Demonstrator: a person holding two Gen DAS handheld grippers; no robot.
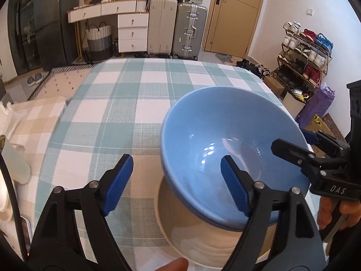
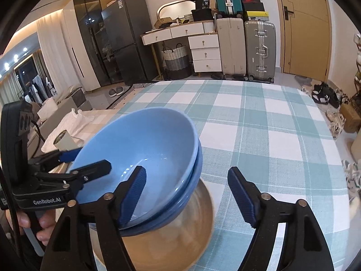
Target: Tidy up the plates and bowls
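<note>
Two blue bowls (image 1: 225, 140) are nested one in the other, tilted, over a beige plate (image 1: 191, 232) on the checked tablecloth (image 1: 117, 103). The bowls (image 2: 144, 144) and plate (image 2: 171, 237) also show in the right wrist view. My left gripper (image 1: 178, 183) is open, its right finger inside the top bowl and its left finger outside over the cloth. My right gripper (image 2: 187, 194) is open, its left finger inside the bowl and its right finger over the cloth. Each gripper shows in the other's view at the bowl's rim (image 1: 315, 155) (image 2: 67, 164).
A beige checked cloth with a white bag (image 2: 74, 122) and a small cup (image 2: 65, 140) lies left of the table. Suitcases (image 1: 178, 29), a white drawer desk (image 1: 133, 31), a basket and a shoe rack (image 1: 304, 52) stand beyond the far edge.
</note>
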